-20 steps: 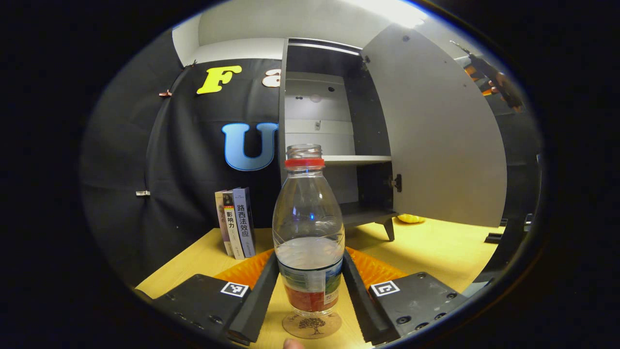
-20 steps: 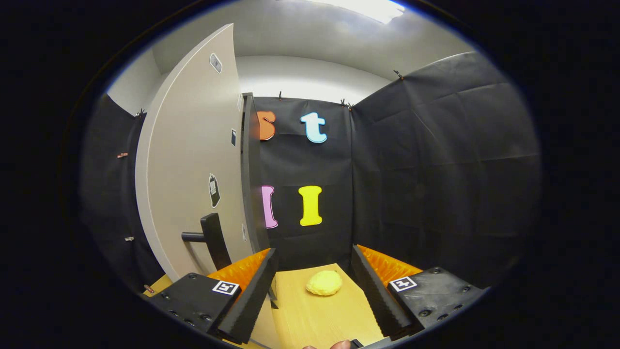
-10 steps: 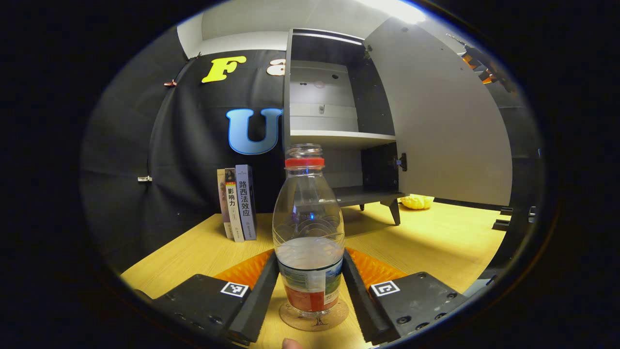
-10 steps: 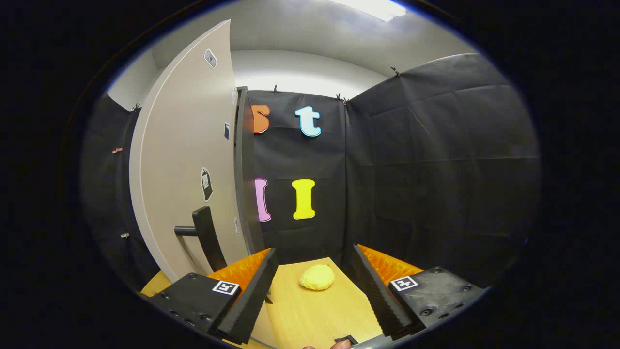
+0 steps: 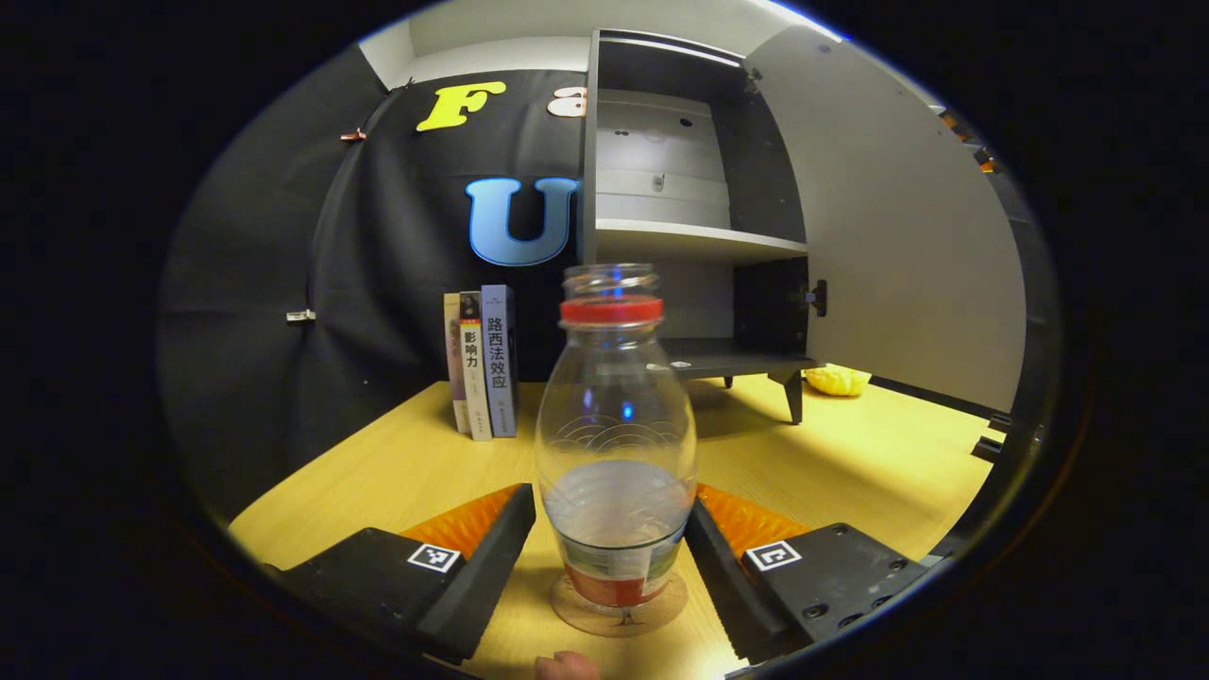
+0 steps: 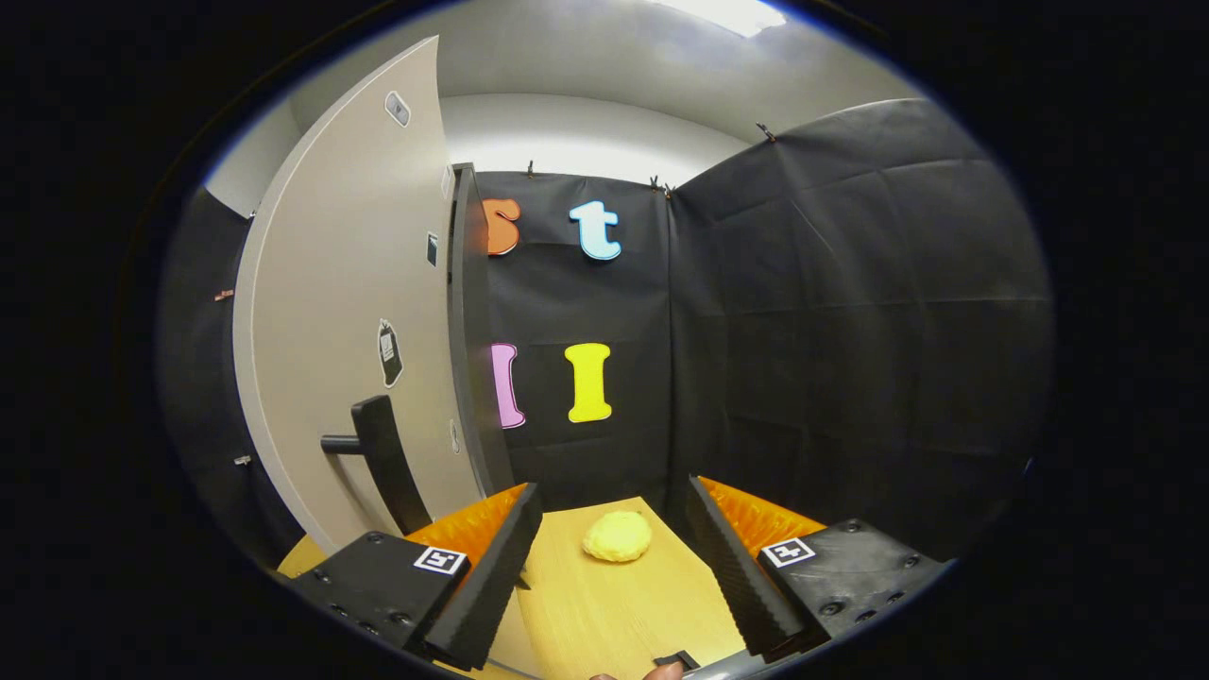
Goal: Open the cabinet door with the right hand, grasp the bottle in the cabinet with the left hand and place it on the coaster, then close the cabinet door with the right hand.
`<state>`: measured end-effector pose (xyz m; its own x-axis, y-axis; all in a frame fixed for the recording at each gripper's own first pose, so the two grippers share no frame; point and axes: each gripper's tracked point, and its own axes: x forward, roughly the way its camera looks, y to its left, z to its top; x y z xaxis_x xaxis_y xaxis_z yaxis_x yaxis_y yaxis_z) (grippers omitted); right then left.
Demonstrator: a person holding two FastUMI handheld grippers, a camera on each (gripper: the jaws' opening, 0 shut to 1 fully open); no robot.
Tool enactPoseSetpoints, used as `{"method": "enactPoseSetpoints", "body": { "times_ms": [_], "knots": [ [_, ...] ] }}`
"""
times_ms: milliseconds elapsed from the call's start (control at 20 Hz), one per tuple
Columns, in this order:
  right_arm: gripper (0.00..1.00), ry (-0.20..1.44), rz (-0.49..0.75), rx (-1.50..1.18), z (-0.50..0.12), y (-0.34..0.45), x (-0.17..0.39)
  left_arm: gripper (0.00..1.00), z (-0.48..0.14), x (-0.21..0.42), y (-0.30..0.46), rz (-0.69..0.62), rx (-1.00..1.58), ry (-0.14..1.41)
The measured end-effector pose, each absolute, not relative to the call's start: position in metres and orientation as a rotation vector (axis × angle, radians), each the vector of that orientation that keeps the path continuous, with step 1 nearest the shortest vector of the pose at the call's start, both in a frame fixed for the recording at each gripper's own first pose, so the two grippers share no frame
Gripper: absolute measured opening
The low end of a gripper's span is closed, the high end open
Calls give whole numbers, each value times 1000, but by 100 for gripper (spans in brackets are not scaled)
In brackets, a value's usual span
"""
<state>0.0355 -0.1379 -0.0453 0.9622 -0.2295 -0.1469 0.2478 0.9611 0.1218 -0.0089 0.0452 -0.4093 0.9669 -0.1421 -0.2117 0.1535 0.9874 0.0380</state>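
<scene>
The clear bottle (image 5: pixel 616 434), red-ringed at the neck and part full of water, stands upright on the round cork coaster (image 5: pixel 619 614) in the left gripper view. My left gripper (image 5: pixel 612 505) is open, its fingers on either side of the bottle's lower body with a small gap. Behind stands the cabinet (image 5: pixel 661 227) with its door (image 5: pixel 897 217) swung wide to the right. In the right gripper view the door (image 6: pixel 349 312) is at the left, its dark handle (image 6: pixel 373 453) just left of my right gripper (image 6: pixel 612 491), which is open and holds nothing.
Three books (image 5: pixel 482 359) stand upright against the wall left of the cabinet. A yellow lump (image 6: pixel 617 535) lies on the wooden table (image 5: pixel 850 463) behind the door, ahead of the right gripper. Black cloth walls close in the booth.
The left gripper lowered the bottle onto the coaster and its fingers spread off it. The right gripper drifted slightly, so the door handle sits a little farther left.
</scene>
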Motion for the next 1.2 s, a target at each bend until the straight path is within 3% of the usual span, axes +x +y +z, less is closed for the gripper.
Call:
{"method": "enactPoseSetpoints", "body": {
  "times_ms": [200,550,1200],
  "knots": [
    [97,128,-243,154,-47,-142,35,94,-384,-14,31,-204,57,196],
    [98,85,-235,236,-37,-148,38,94,-312,-14,32,-183,29,157],
    [100,99,-242,203,-42,-155,48,92,-128,6,21,-112,-10,146]
  ]
}}
